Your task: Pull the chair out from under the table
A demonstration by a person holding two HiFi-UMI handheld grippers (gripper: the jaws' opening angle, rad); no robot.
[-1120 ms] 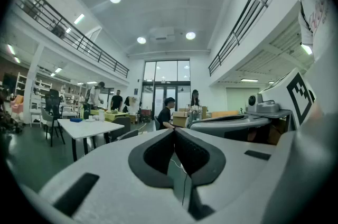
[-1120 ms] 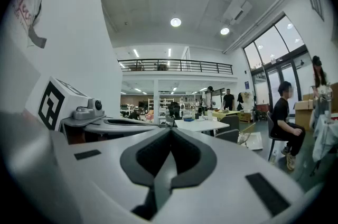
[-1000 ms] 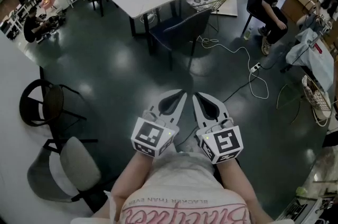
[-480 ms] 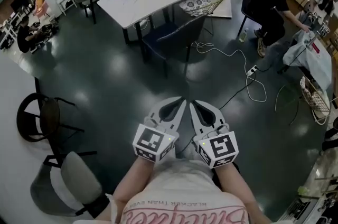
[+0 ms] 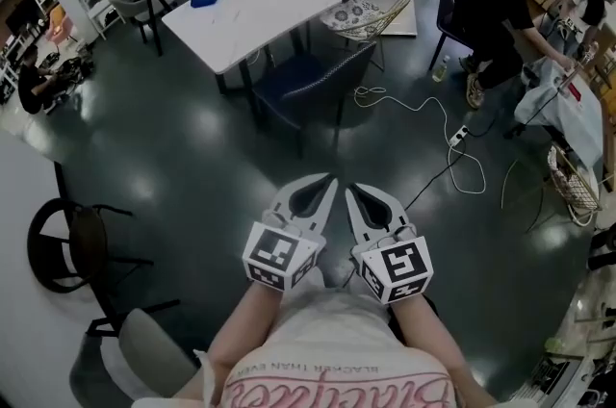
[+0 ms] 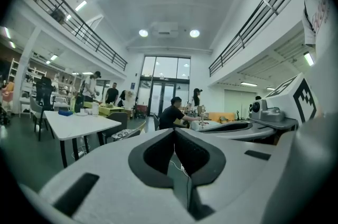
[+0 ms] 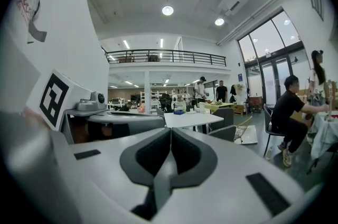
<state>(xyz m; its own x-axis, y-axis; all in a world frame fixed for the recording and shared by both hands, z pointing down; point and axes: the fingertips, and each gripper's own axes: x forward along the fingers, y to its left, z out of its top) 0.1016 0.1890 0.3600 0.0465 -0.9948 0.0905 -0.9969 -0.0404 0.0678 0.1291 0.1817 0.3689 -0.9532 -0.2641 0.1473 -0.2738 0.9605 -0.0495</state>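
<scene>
The chair (image 5: 313,81) sits tucked in at the near edge of the white surface (image 5: 252,7), well apart from both claws. The left claw (image 5: 322,183) and right claw (image 5: 354,190) are closed on nothing, side by side above the floor. The chair looks stiff, padded and fairly light on thin legs; the backrest's top rail seems the best hold.

1. The desk (image 5: 252,16) stands at upper centre-left of the head view, and the chair (image 5: 318,79) is set against its lower-right edge.
2. The left tool (image 5: 325,183) and the right tool (image 5: 354,192) sit side by side at lower centre, well apart from the chair.
3. A cable (image 5: 452,141) lies on the floor (image 5: 192,137), right of the chair.
4. A seated person (image 5: 496,2) is at upper right.
5. A spare chair (image 5: 72,242) stands at the left edge.
</scene>
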